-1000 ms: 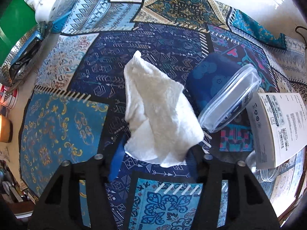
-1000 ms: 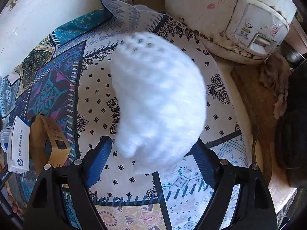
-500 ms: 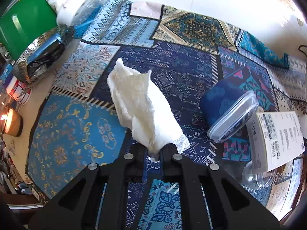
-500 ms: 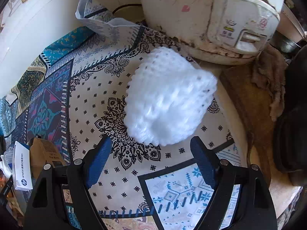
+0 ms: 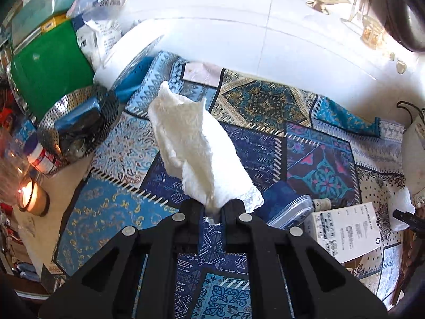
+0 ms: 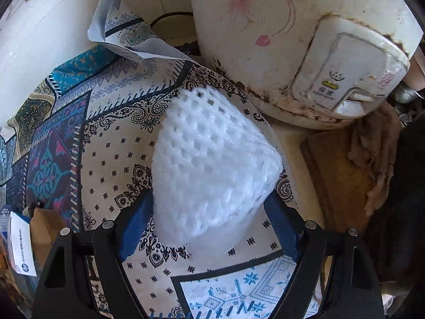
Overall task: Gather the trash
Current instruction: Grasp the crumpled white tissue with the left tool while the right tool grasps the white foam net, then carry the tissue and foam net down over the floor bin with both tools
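**Tissue pinched on the left, foam net sitting in the right**

Over the patchwork cloth [image 5: 268, 111] that covers the surface, your left gripper [image 5: 212, 214] has its jaws squeezed nearly together on the bottom end of a crumpled white paper towel [image 5: 196, 148]. It sticks up and away from the jaws, clear of the cloth, and leans toward the back wall.

Stuff around it in the left wrist view: a clear plastic container [image 5: 292, 211] lying just right of the jaws, a white printed box [image 5: 348, 232] next to that, a perforated metal basket [image 5: 77, 122] at the left edge with a green box [image 5: 50, 69] behind it, and a lit candle [image 5: 32, 195] in a glass near the bottom left.

Your right gripper [image 6: 209, 220] is standing wide. A white foam fruit net [image 6: 212, 170] sits between the blue pads [image 6: 134, 226], filling the gap from one side to the other. Both pads look to be right against its sides, though I can't tell how hard they press. It's over the pale black-dotted part of the cloth, right in front of a grubby white rice cooker [image 6: 305, 45]. A brownish rag [image 6: 372, 154] is bunched up on the right, and a cardboard box [image 6: 43, 228] pokes in low on the left.
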`<state>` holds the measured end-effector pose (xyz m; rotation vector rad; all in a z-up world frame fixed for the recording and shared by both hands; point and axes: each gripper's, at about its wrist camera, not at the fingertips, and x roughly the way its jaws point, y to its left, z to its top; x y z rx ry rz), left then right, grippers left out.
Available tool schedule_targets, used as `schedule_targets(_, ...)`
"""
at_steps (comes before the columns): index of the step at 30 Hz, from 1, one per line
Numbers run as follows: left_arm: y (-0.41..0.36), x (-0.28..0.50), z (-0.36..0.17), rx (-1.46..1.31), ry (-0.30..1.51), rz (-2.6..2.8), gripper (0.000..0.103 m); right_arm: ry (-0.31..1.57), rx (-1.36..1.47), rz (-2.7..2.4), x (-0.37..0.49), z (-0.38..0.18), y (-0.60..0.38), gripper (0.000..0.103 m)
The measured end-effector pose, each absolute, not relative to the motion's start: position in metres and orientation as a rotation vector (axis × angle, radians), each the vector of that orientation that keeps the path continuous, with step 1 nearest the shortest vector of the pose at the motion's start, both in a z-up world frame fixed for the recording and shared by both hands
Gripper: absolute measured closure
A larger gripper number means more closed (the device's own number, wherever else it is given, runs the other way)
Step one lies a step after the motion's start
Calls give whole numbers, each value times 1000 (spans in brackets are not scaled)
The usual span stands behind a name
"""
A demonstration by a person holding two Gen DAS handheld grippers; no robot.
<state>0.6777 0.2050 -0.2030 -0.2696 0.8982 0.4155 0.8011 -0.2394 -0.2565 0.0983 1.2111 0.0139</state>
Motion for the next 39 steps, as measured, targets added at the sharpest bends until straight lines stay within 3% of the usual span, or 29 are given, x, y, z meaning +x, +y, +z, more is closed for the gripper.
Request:
schedule_targets(2, 202, 676, -198, -250, 889, 411, 95, 1197, 122, 14, 805, -260, -241, 24)
schedule_targets(3, 200, 676, -196, -239, 885, 411, 95, 1185, 125, 14, 806, -260, -240, 33)
schedule_targets(7, 192, 674, -191, -211, 882, 403, 95, 1130, 84, 36, 808, -253, -234, 52)
schedule_targets(10, 184, 672, -185, -190, 878, 396, 95, 1090, 44, 55, 800, -241, -230, 56)
schedule_targets(28, 70, 577, -106, -224, 700, 321, 95, 844, -43, 342, 669, -117, -231, 56)
schedule_targets(39, 39, 504, -92, -224, 687, 192, 95, 788, 12, 424, 569, -95, -213, 56)
